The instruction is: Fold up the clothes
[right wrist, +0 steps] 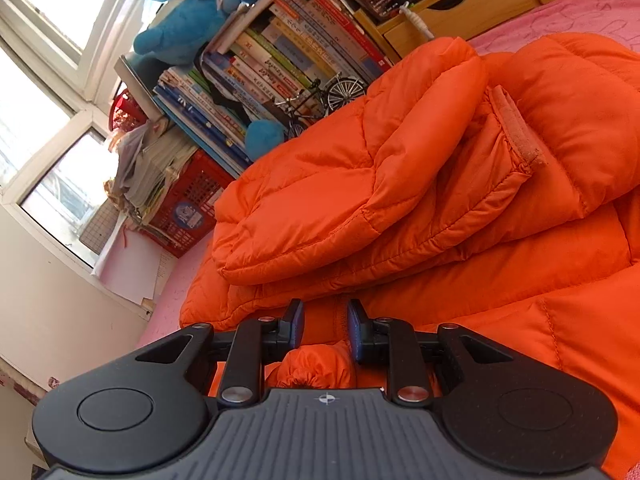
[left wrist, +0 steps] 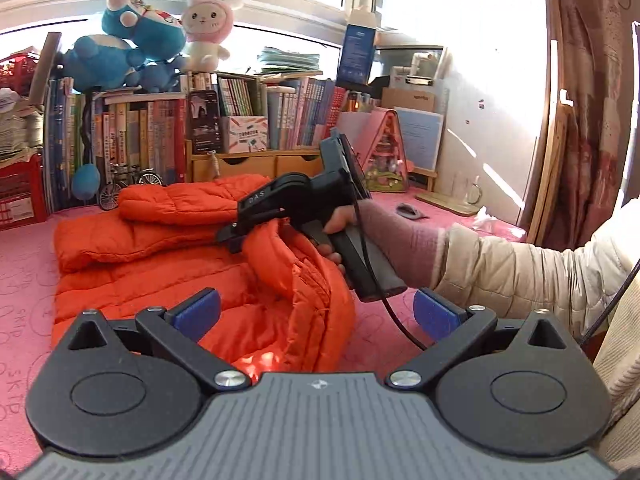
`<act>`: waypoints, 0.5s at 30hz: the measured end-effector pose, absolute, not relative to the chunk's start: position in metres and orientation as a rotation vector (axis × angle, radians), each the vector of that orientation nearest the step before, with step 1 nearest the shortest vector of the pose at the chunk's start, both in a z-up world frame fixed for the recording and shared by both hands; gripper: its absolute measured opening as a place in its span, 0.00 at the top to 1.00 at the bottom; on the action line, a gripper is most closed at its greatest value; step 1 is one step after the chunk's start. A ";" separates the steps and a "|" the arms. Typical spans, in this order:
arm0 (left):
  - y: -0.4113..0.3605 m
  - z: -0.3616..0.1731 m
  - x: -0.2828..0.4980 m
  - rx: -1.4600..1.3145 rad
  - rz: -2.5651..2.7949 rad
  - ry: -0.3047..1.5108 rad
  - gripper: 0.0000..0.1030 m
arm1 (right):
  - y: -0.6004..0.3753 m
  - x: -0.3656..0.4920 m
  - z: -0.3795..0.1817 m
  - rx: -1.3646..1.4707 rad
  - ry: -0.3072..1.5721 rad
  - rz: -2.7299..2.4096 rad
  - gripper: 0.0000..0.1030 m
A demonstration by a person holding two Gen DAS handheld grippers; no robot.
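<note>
An orange puffer jacket (left wrist: 160, 264) lies on the pink cloth-covered surface, with one sleeve (left wrist: 180, 200) folded across its top. My right gripper (left wrist: 234, 236), held by a hand in a pink cuff and cream sleeve, pinches a raised fold of the jacket's right side. In the right wrist view its narrow jaws (right wrist: 326, 322) have bunched orange fabric (right wrist: 312, 364) between the pads, and the cuffed sleeve (right wrist: 400, 168) lies ahead. My left gripper (left wrist: 316, 314) hovers over the jacket's near edge, wide open, its blue pads (left wrist: 196, 312) gripping nothing.
Books (left wrist: 160, 132), plush toys (left wrist: 132, 40) and a red basket (left wrist: 20, 192) line the back. A model bicycle (left wrist: 128, 184), wooden drawers (left wrist: 256, 164), a pink toy house (left wrist: 384, 152) and a glass mug (left wrist: 468, 192) stand nearby. A black cable (left wrist: 396, 320) hangs from the right gripper.
</note>
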State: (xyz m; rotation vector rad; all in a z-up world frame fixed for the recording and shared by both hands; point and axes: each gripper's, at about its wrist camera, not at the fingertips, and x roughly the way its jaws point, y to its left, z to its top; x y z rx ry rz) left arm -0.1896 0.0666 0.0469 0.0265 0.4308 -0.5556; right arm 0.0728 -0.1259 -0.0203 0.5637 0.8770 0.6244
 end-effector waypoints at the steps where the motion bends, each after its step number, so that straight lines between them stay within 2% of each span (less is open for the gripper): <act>1: 0.060 0.040 -0.184 0.047 -0.554 0.462 0.00 | -0.126 0.072 -0.022 0.565 0.875 0.626 0.76; 3: 0.046 0.025 -0.174 0.088 -0.549 0.524 0.00 | -0.126 0.072 -0.022 0.560 0.872 0.632 0.76; 5: 0.040 0.013 -0.166 0.136 -0.491 0.554 0.13 | -0.127 0.071 -0.021 0.551 0.872 0.649 0.75; 6: 0.037 0.007 -0.163 0.158 -0.458 0.566 0.37 | -0.128 0.071 -0.021 0.548 0.871 0.661 0.74; 7: 0.041 0.005 -0.158 0.145 -0.444 0.584 0.53 | -0.130 0.070 -0.019 0.545 0.862 0.685 0.74; 8: 0.044 0.003 -0.153 0.133 -0.430 0.601 0.55 | -0.133 0.068 -0.016 0.545 0.845 0.714 0.68; 10: 0.061 0.010 -0.147 0.048 -0.446 0.602 0.65 | -0.145 0.062 -0.007 0.525 0.790 0.782 0.51; 11: 0.069 0.013 -0.145 0.005 -0.454 0.602 0.66 | -0.151 0.058 0.000 0.496 0.754 0.813 0.40; 15: 0.093 0.031 -0.139 -0.026 -0.379 0.534 0.66 | -0.187 0.034 0.035 0.297 0.578 0.875 0.17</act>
